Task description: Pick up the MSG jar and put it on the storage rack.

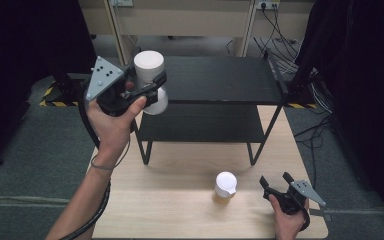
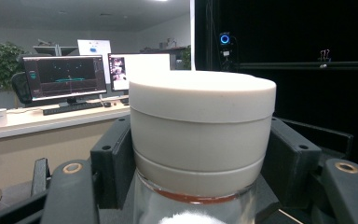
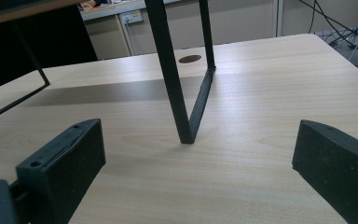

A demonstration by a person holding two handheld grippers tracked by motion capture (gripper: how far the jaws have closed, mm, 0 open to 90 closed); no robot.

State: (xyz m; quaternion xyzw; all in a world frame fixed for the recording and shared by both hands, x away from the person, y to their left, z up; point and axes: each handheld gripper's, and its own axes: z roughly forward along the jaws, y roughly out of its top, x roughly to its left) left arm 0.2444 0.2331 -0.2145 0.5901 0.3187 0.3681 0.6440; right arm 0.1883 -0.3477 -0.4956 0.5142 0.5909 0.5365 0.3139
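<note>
- Carrying: left gripper [image 1: 147, 85] is clamped on a clear glass jar with a wide white screw lid [image 1: 149, 64], held up in the air at the left end of the black two-tier metal shelf [image 1: 220, 75].
- Left gripper view: both black pads [image 2: 116, 161] press the white lid's [image 2: 200, 126] sides; glass body hangs below, contents too blurred to name.
- Right gripper [image 1: 276, 186] rests low over the pale wooden table [image 1: 180, 200], jaws spread wide, nothing between them; right gripper view looks past them to a black shelf leg [image 3: 175, 93].
- Second small jar with white lid and amber contents [image 1: 225, 186] stands on the table, just left of the right gripper.
- Judged step: transport of the held jar, likely onto the shelf's top tier.
- Next move calls for clearing the shelf edge, keeping the jar upright, lowering until the base sits flat, then releasing.
</note>
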